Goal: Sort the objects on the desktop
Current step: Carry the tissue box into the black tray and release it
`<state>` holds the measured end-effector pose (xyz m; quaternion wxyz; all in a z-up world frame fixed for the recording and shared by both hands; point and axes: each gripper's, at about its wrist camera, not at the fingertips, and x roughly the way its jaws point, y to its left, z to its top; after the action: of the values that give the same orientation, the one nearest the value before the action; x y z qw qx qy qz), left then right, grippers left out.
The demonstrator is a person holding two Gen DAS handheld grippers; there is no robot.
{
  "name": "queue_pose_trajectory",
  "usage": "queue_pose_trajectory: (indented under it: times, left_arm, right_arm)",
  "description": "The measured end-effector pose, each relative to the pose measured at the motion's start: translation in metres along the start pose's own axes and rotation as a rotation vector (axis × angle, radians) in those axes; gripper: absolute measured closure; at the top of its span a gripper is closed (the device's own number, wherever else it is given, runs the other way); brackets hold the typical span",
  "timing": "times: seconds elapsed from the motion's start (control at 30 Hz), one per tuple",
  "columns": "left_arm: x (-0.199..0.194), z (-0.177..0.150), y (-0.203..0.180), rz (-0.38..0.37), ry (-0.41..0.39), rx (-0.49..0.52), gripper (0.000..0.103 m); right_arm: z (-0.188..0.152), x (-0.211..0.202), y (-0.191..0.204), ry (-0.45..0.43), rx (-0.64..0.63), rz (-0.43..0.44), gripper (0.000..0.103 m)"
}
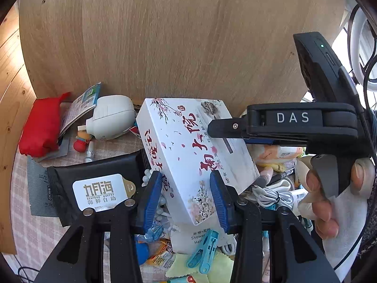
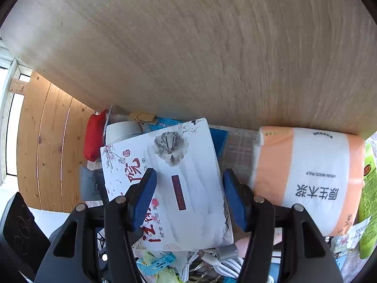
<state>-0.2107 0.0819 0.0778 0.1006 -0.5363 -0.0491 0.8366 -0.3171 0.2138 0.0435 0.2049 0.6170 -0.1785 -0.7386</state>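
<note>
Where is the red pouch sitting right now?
Left wrist view: the red pouch lies far left against the wooden back panel, beside the white plastic device.

The near end of the white tissue box is covered by the left gripper, so contact cannot be judged. The white cable is cut off by the lower edge. The wooden panel is blurred. The green packet is cropped at the right edge.
</note>
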Motion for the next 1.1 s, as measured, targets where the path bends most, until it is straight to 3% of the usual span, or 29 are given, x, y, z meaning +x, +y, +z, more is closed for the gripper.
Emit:
queue_pose_trajectory:
  times: [0.23,0.67,0.87,1.1]
  left_arm:
    - [-0.018,-0.011,-0.006,0.014,-0.015,0.011,0.064]
    - [-0.093,-0.030,-0.036,-0.028,-0.113,0.059,0.065]
    - [-0.103,-0.054,-0.089,-0.095,-0.109,0.130,0.064]
    - [-0.097,-0.093,-0.186,-0.216,-0.045,0.271,0.064]
  right_arm:
    - [-0.024,-0.027,0.013,-0.041,-0.014,0.008,0.044]
    - [-0.072,-0.109,0.029,-0.143,-0.041,0.017,0.044]
    - [-0.112,-0.159,0.003,-0.184,-0.023,-0.040,0.044]
    - [-0.177,-0.227,-0.071,-0.260,0.096,-0.106,0.044]
